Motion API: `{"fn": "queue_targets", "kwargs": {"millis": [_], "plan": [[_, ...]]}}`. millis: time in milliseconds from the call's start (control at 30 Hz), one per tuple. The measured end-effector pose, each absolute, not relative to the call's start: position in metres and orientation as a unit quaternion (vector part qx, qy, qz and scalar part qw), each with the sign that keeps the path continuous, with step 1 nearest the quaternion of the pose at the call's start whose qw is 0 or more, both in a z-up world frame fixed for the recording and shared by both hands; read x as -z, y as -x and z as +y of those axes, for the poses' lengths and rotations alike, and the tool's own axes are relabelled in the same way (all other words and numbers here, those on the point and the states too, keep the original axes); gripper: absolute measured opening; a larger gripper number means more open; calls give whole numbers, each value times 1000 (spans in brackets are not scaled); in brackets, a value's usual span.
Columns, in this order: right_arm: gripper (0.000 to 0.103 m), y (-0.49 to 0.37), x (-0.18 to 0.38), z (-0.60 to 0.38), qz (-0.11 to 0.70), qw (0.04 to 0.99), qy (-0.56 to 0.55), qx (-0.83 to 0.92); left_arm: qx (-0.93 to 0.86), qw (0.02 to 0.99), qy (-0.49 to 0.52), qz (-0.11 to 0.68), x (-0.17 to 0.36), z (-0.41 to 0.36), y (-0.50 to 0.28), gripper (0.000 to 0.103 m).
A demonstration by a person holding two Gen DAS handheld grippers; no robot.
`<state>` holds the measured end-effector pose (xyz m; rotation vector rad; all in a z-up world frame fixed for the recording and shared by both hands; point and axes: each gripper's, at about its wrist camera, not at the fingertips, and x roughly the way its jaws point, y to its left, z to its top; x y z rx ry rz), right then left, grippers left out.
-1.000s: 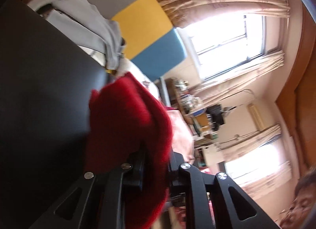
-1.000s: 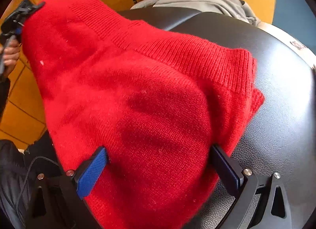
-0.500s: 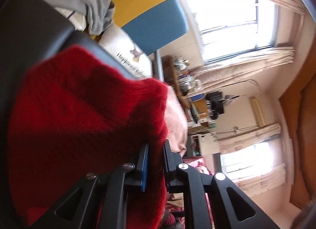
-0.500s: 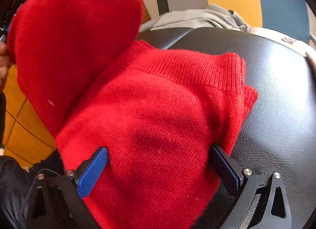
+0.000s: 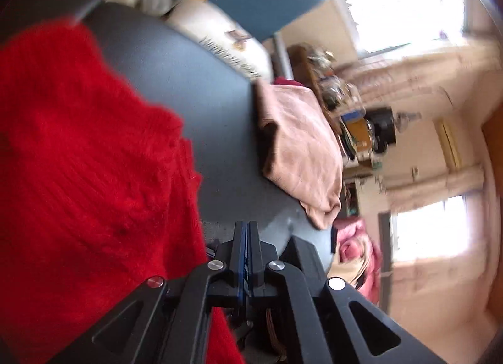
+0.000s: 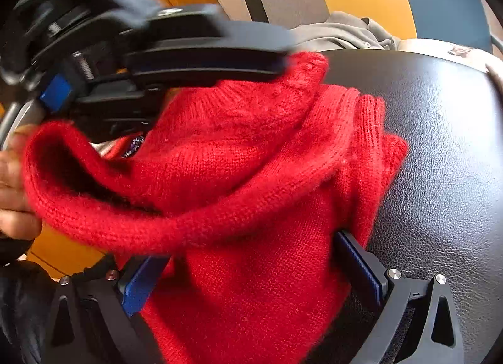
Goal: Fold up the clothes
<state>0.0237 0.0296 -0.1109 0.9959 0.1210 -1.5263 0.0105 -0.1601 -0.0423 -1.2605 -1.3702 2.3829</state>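
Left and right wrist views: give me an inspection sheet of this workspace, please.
Surface: black leather-like top, with the sweater lying on it.
Job's things: red knitted sweater, bunched, one part folded over the rest.
Clutter: grey garment at the far edge; tan folded cloth at a side edge.
Grippers: left gripper shut, nothing between its pads; right gripper open, the sweater between its fingers.
Cables: nothing seen.
Surroundings: bright curtained window; crowded shelf.
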Motion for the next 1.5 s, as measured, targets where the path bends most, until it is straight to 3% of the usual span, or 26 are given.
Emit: {"fn": "queue_targets", "kwargs": {"millis": [100,200,333,533,700,733,767,833,933,1033,1100,1167,1200,1333,1500], "plan": [[103,-25,109,35,37,612,-434,660,-823,69,397,-400,7,-163,-32,6],[103,-33,101,50,30,600,-434,671,-840,36,381,-385,5,-188,-64,14],[103,-37,72,76,26,594,-404,696,-846,-23,373,-380,21,-226,-110,14],[103,-85,5,80,112,628,-355,683,-822,-66,357,-438,72,-268,-169,14],[103,-89,10,32,165,646,-394,633,-845,-59,342,-407,69,-267,-183,15],[91,-86,21,23,164,644,-422,617,-850,-51,340,-399,68,-265,-184,15],[58,-83,32,13,164,642,-449,600,-855,-42,342,-387,68,-261,-183,16],[29,-85,52,6,172,631,-495,572,-863,-25,345,-368,69,-253,-180,16],[32,-92,79,37,156,608,-526,575,-866,3,358,-349,77,-240,-172,17],[32,-82,88,73,72,582,-548,597,-866,26,367,-339,84,-230,-166,17],[43,-77,69,89,33,572,-528,627,-866,37,360,-344,83,-229,-166,17],[95,-68,48,98,-18,577,-501,645,-867,41,354,-348,83,-232,-168,17],[103,-62,39,100,-42,578,-486,654,-867,41,353,-350,84,-233,-169,17],[103,-30,31,68,-96,571,-463,671,-865,41,348,-360,86,-237,-175,17],[100,5,68,11,-128,531,-517,659,-862,39,345,-369,90,-240,-186,17]]}}
